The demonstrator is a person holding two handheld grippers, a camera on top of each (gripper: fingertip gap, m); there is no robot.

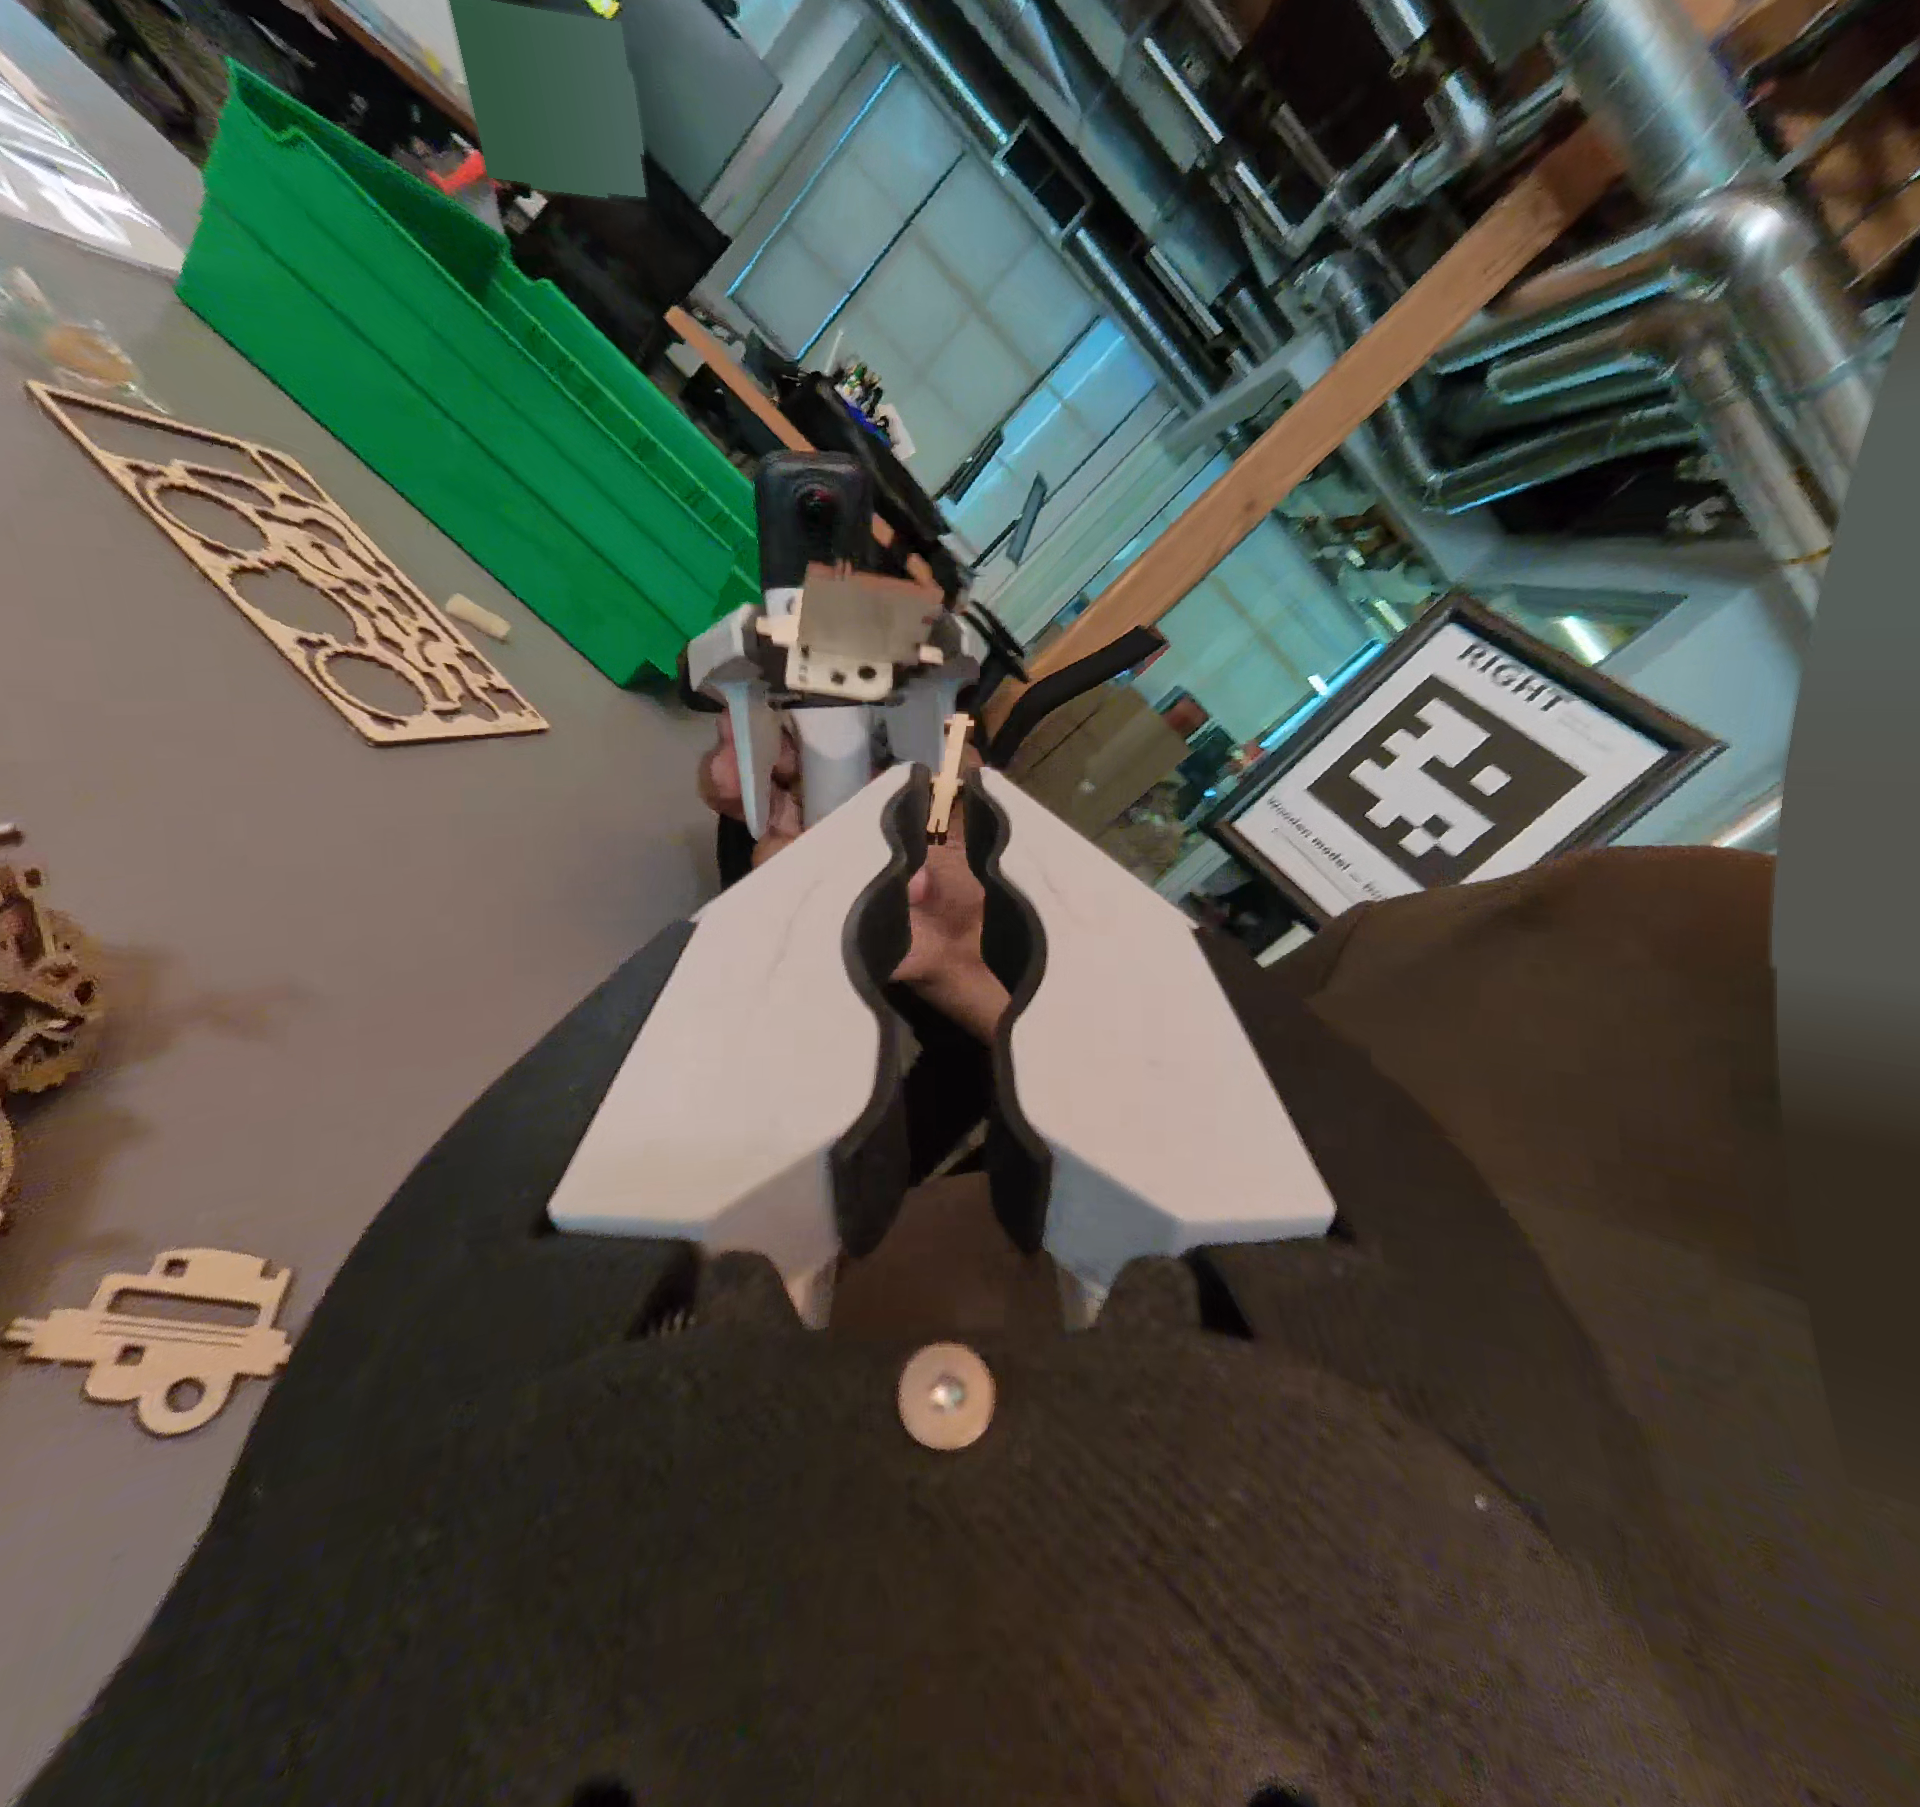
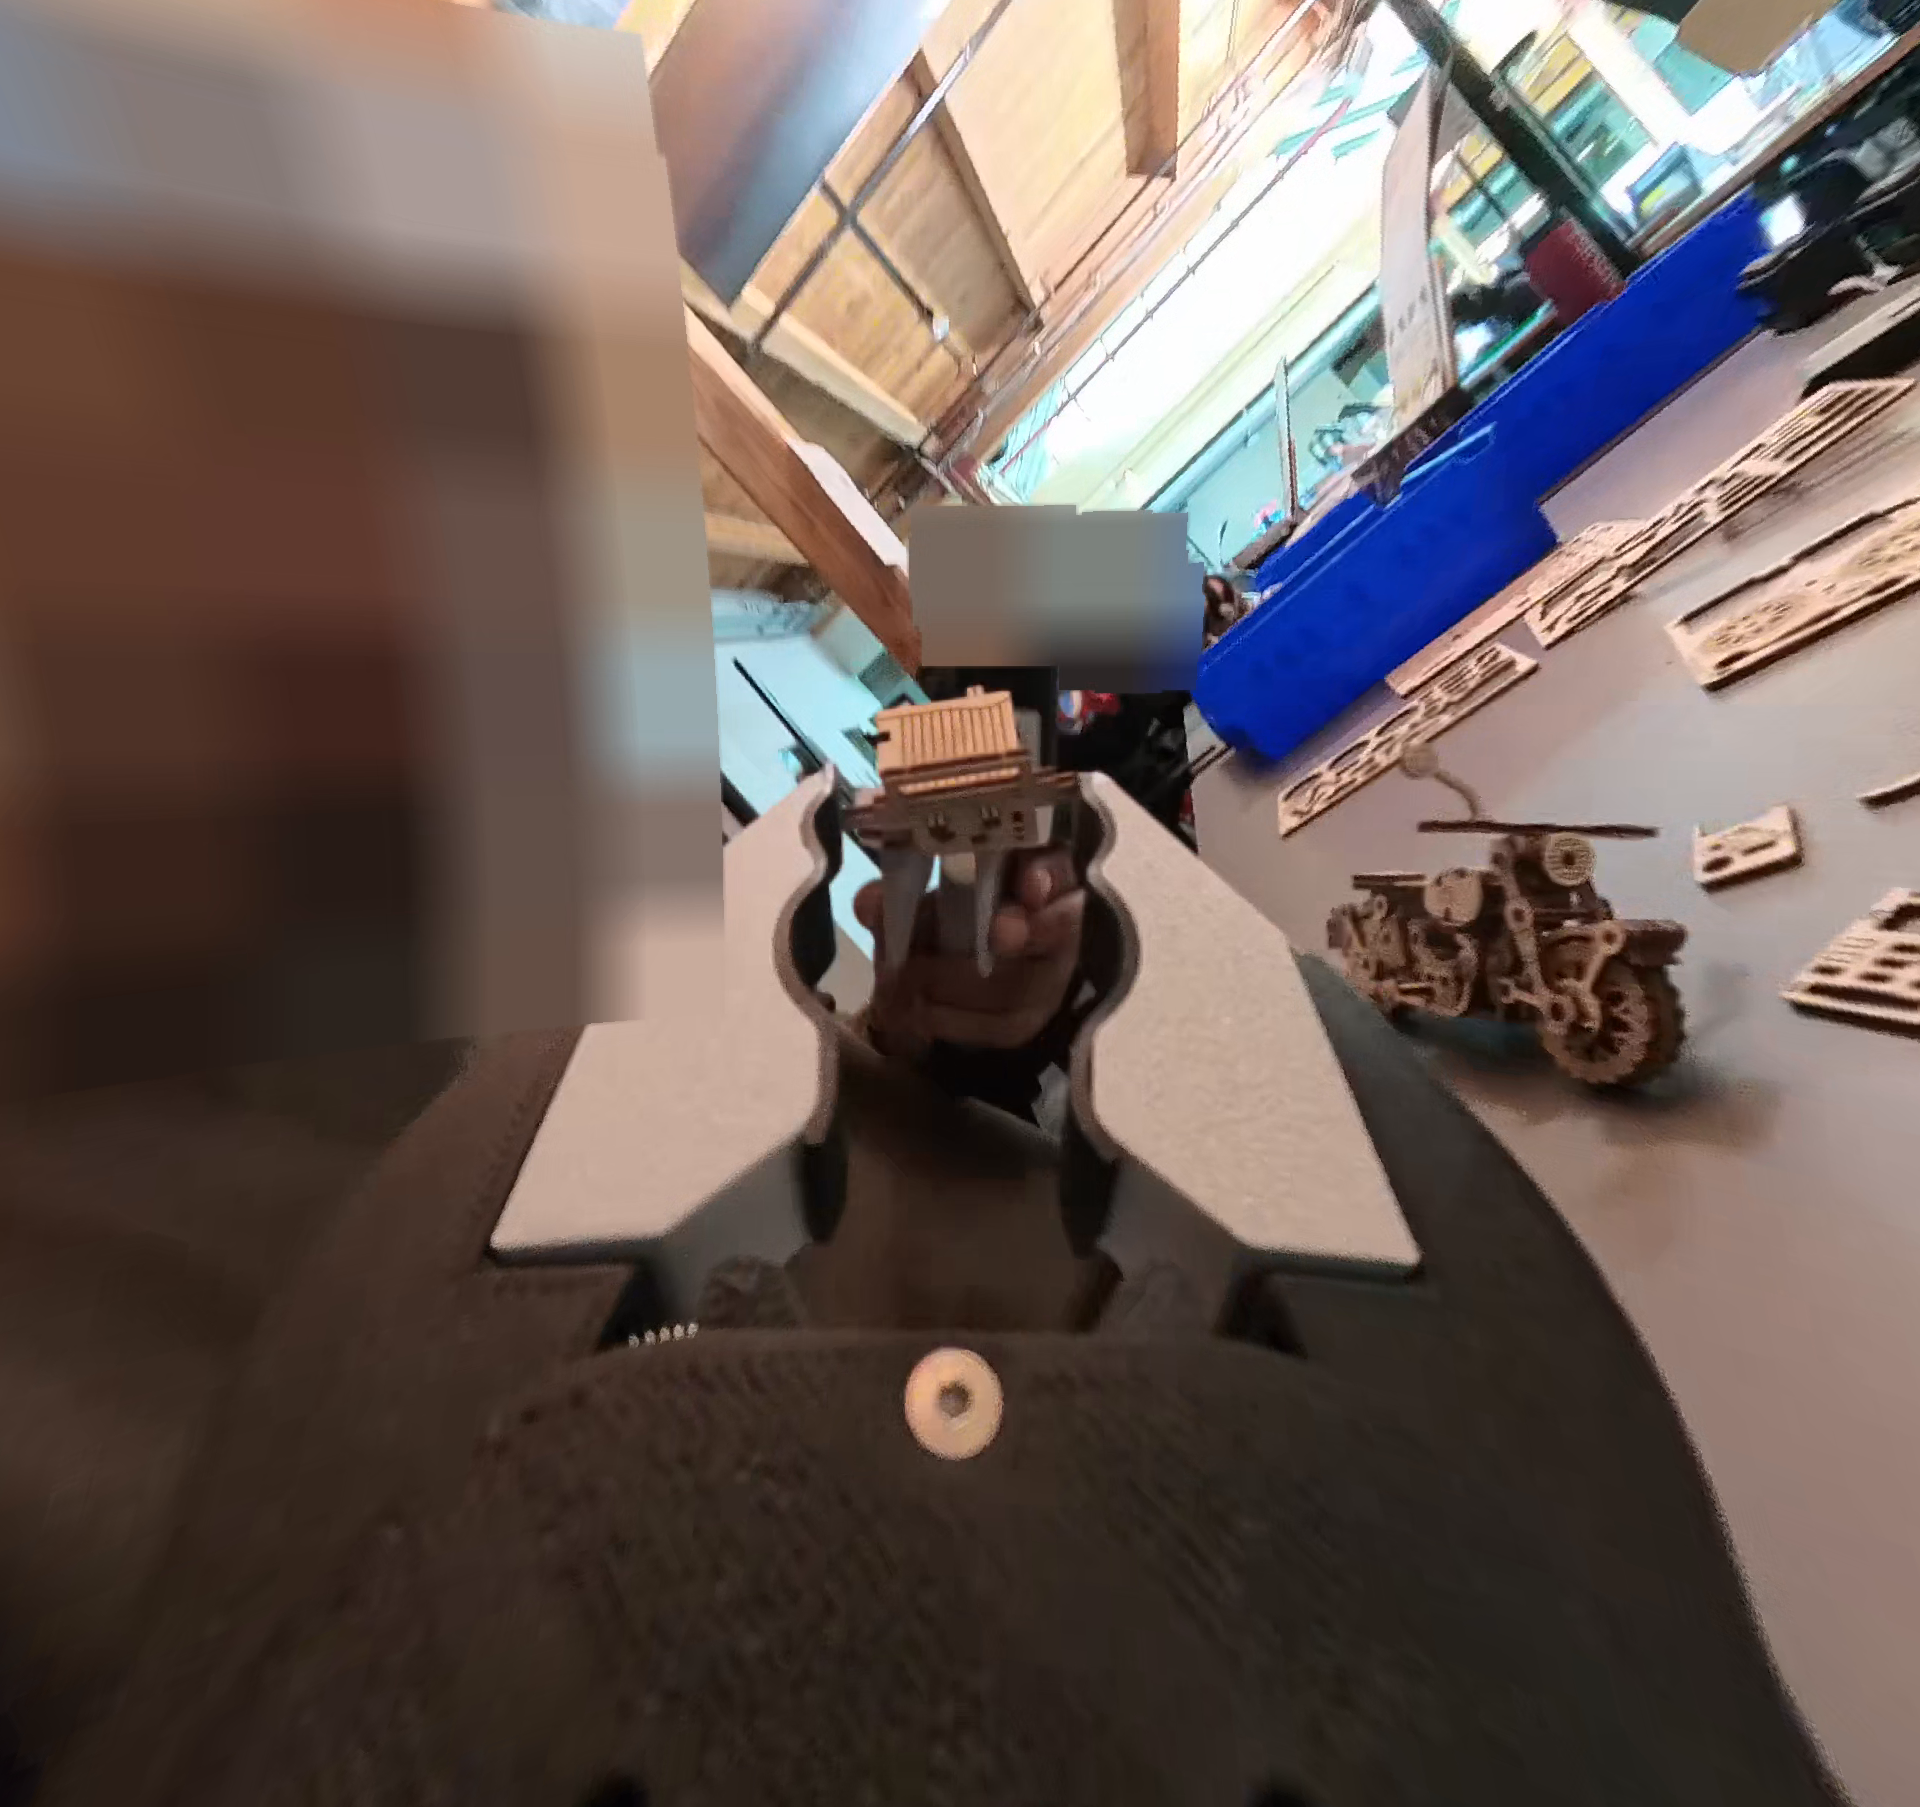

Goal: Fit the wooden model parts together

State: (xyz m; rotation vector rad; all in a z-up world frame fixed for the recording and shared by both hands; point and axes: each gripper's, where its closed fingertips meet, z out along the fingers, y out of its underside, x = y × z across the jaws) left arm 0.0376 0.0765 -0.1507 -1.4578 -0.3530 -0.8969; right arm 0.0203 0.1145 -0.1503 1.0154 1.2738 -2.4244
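Note:
My left gripper [image 1: 940,789] is shut at its tips on a thin pale wooden strip [image 1: 948,775], held upright in the air. Just beyond it in that view, my right gripper [image 1: 842,661] faces me and is shut on a small wooden box-like assembly [image 1: 847,630]. In the right wrist view, my right gripper [image 2: 961,801] clamps this slatted assembly [image 2: 951,749] between its fingertips. The left gripper [image 2: 943,900] points up at its underside from close by. I cannot make out the strip in that view.
On the grey table [image 1: 312,926] lie a cut-out wooden sheet [image 1: 281,552], a car-shaped part [image 1: 156,1331] and a small peg [image 1: 478,614], beside a green bin [image 1: 436,355]. A wooden motorcycle model [image 2: 1517,936], several part sheets [image 2: 1766,604] and a blue bin [image 2: 1403,594] show on the right. The grippers' ends are close to 5 cm from one another.

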